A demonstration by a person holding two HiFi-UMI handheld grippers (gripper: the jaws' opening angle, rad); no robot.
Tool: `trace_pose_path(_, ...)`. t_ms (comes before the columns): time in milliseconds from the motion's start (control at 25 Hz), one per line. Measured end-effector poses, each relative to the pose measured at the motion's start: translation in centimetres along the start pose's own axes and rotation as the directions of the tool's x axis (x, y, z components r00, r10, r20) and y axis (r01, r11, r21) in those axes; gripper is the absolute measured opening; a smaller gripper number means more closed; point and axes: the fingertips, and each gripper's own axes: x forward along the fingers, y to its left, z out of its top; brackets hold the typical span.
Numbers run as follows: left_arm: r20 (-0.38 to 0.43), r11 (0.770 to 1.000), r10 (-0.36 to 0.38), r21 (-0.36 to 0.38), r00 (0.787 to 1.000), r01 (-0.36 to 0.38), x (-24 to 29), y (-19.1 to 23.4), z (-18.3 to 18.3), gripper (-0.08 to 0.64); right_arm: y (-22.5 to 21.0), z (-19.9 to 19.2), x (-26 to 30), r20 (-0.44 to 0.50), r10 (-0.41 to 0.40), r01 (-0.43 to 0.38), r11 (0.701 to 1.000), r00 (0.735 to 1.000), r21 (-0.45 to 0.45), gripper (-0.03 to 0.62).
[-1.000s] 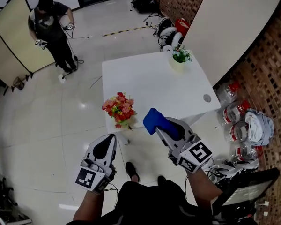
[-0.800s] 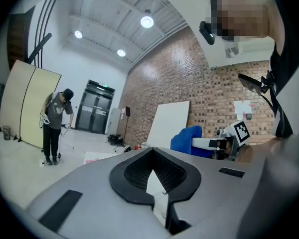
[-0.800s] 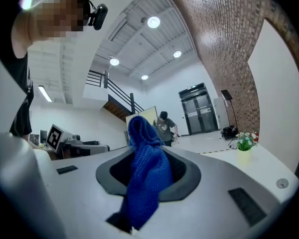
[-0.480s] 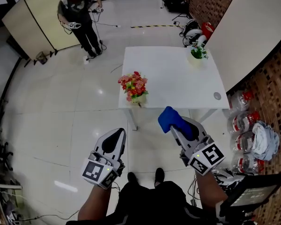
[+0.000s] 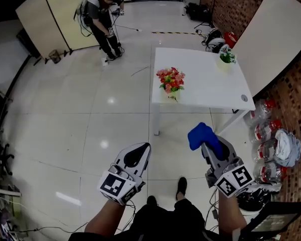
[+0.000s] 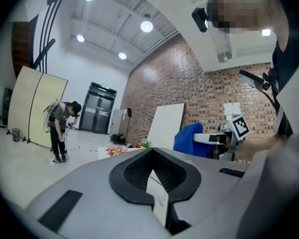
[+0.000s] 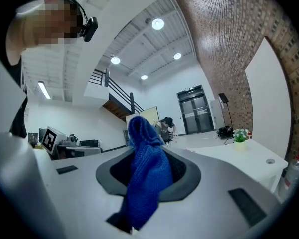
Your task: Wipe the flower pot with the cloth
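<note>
Two handheld grippers are seen low in the head view, held over a glossy pale tiled floor (image 5: 90, 109) and well apart from the white rectangular bench (image 5: 205, 92) ahead. The left gripper (image 5: 139, 153) is carried with its jaws pressed together, and nothing is caught between them in the left gripper view. The right gripper (image 5: 209, 143) is clamped on a blue knitted cloth (image 5: 200, 134), which is bunched up above the jaws and is seen trailing down between them in the right gripper view. The pale flower pot of red, orange and yellow flowers (image 5: 169, 82) is found on the bench near its front left corner, untouched and well apart from both grippers. A second small pot with a green plant and white blossoms (image 5: 224, 56) is set at the bench's far right corner. A person in dark clothes (image 5: 103, 14) is spotted standing beyond, beside a beige folding screen (image 5: 55, 19). Clear plastic bottles (image 5: 263, 129) are lined up on the floor by the brick wall at right.
</note>
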Motion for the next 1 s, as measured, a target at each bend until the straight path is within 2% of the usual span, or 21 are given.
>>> trace_pose_path(200, 0.033, 0.999, 0.008, -0.041, 0.999, -0.007, -4.6, -1.0, 0.2, 0.002, 3.9, 0.1, -3.3, -0.001, -0.019, 0.019, 1.000, 1.000, -0.003, 0.080)
trace_pose_path(440, 0.047, 0.999, -0.024, 0.040, 0.999, 0.022, -6.7, -5.9, 0.8, 0.002, 4.6, 1.3, -8.1, 0.020, -0.014, 0.014, 1.000, 1.000, -0.027, 0.080)
trace_pose_path(520, 0.046, 0.999, -0.029, 0.042, 0.999, 0.027, -7.2, -8.3, 0.7, 0.002, 4.6, 0.9, -9.9, 0.011, 0.001, -0.001, 1.000, 1.000, -0.025, 0.080)
trace_pose_path(720, 0.046, 0.999, 0.036, 0.034, 0.998, -0.038, -7.4, -13.4, 0.2, 0.002, 3.4, 0.9, -15.6, 0.003, 0.027, -0.027, 0.998, 1.000, -0.048, 0.080)
trace_pose_path(880, 0.069, 0.992, 0.127, 0.010, 0.989, -0.128, -7.3, -16.1, 0.2, 0.002, 1.4, 1.2, -18.7, 0.006, 0.030, -0.029, 0.998, 1.000, -0.050, 0.080)
trace_pose_path(1000, 0.068, 0.990, 0.144, 0.001, 0.987, -0.144, -7.7, -17.6, 0.3, 0.002, 1.5, 1.7, -19.6, 0.013, 0.039, -0.038, 0.997, 0.999, -0.063, 0.080)
